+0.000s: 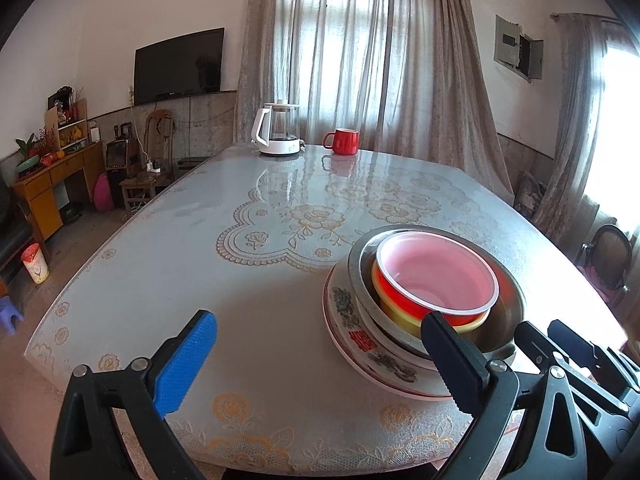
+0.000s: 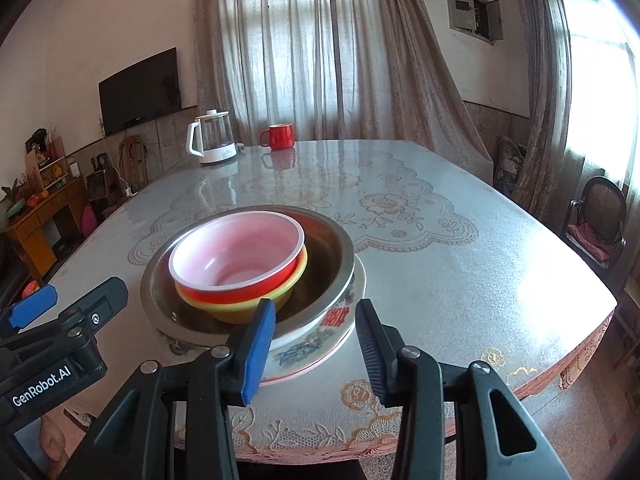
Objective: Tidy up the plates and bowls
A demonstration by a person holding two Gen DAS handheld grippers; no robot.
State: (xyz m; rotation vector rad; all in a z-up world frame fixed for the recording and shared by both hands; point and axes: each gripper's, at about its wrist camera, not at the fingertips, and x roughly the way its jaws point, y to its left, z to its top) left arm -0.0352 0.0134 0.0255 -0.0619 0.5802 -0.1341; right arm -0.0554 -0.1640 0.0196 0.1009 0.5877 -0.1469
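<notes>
Your left tool [image 1: 320, 356] fills the bottom of the left wrist view, jaws spread as wide as they go and pinching nothing; bare tabletop [image 1: 248, 320] shows between the blue pad and the black one. Just right of that tool sits the stack: a white-lined red plastic bowl [image 1: 436, 276] nested in a yellow bowl [image 1: 390, 304], both inside a wide stainless-steel basin [image 1: 506, 320], all resting on a flowered ceramic plate [image 1: 360, 344]. The black finger overlaps the stack's near rim in this view; I cannot tell whether it touches.

From the right wrist view, your right tool [image 2: 316, 344] stands partly open and empty, just short of the plate's near edge, with the left tool off to the stack's left. Judging by looks, the plastic bowls are light and stiff, the basin is slick, and the plate is heavy and breakable; take any of them by the rim, and expect the loose bowls to slide if you tilt the stack.

Beyond the stack, the glossy lace-patterned tabletop carries a white kettle [image 2: 212, 140] and a red mug [image 2: 280, 136] at its far edge, before grey curtains [image 2: 304, 48].
</notes>
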